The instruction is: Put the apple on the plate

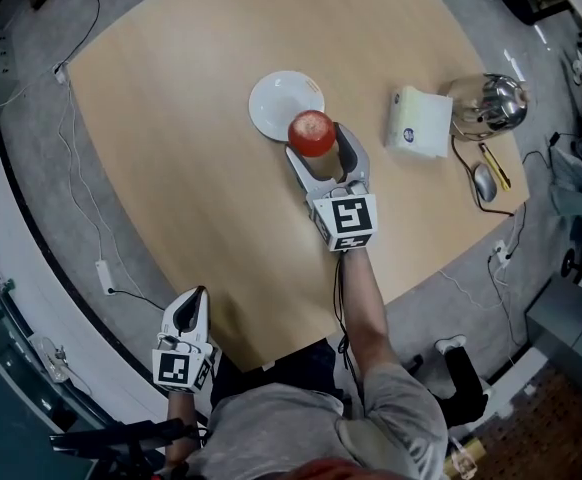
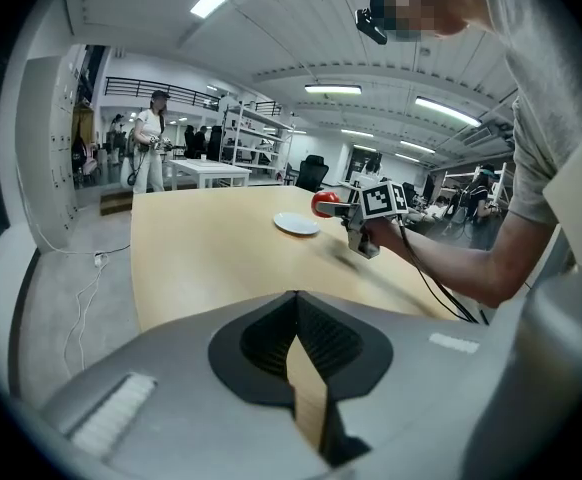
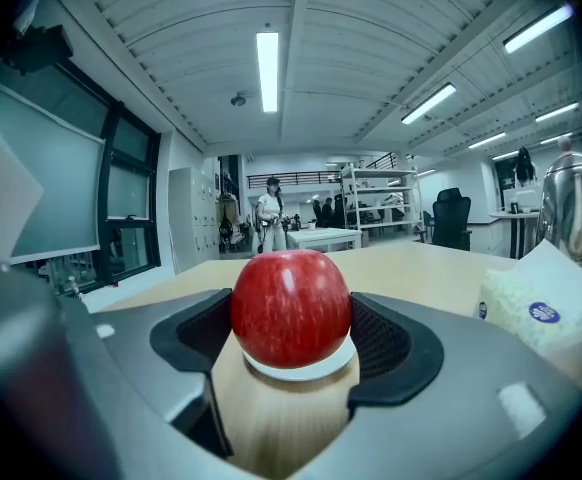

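1. Tabletop: pale wood, rounded edge.
2. Right hand-held gripper: out over the tabletop, jaws clamped on 2 sides of the apple.
3. Left hand-held gripper: off the near edge, well apart from everything else, jaws closed to a slit with nothing between.
4. Kettle: shiny metal, near the right edge.
5. Tissues: white pack, just beside the kettle, between it and the plate.
6. Plate: white, flat on the tabletop.
7. Apple: red, held clear of the tabletop at the plate's near-right rim.
8. Mouse: grey, near the kettle.
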`<action>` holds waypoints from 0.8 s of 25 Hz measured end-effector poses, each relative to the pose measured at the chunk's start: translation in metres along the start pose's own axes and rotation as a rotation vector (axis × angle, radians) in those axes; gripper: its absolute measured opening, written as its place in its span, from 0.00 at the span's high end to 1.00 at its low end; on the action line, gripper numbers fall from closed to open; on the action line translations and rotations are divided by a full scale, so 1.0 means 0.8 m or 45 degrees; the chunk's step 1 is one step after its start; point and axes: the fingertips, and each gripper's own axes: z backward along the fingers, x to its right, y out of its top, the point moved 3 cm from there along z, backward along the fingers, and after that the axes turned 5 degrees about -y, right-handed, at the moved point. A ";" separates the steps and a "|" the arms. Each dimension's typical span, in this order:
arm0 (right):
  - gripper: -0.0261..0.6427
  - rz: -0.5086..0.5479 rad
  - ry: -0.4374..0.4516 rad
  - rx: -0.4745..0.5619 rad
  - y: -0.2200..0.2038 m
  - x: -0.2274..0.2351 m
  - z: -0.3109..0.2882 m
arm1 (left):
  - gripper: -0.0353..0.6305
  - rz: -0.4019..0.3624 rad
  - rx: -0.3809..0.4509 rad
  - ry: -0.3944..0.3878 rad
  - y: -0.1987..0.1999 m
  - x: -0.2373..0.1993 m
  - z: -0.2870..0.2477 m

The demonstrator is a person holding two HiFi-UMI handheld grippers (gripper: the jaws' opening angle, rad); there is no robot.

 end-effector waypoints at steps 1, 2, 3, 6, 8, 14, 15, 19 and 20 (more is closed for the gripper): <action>0.40 0.000 0.000 -0.001 -0.001 0.001 -0.005 | 0.92 0.004 0.000 0.000 0.000 -0.001 -0.001; 0.40 0.001 -0.001 -0.004 -0.002 0.002 -0.009 | 0.92 0.009 0.001 0.000 0.000 -0.001 -0.002; 0.40 0.002 -0.002 -0.009 -0.004 0.003 -0.013 | 0.92 0.014 0.000 0.001 0.000 -0.002 -0.004; 0.40 -0.001 0.001 -0.026 -0.009 0.004 -0.024 | 0.92 0.016 -0.006 0.001 0.002 -0.004 -0.007; 0.40 0.000 0.005 -0.040 -0.012 0.004 -0.031 | 0.92 0.017 -0.005 -0.004 0.005 -0.004 -0.009; 0.40 0.040 0.013 -0.096 -0.022 0.001 -0.054 | 0.92 0.025 -0.021 0.010 0.010 -0.010 -0.013; 0.40 0.043 0.013 -0.104 -0.023 0.000 -0.057 | 0.92 0.030 -0.016 0.013 0.011 -0.011 -0.014; 0.40 0.057 0.013 -0.131 -0.026 -0.002 -0.068 | 0.92 0.036 0.008 0.019 0.008 -0.017 -0.014; 0.40 0.059 0.014 -0.138 -0.027 -0.002 -0.071 | 0.92 0.041 0.012 0.024 0.007 -0.018 -0.013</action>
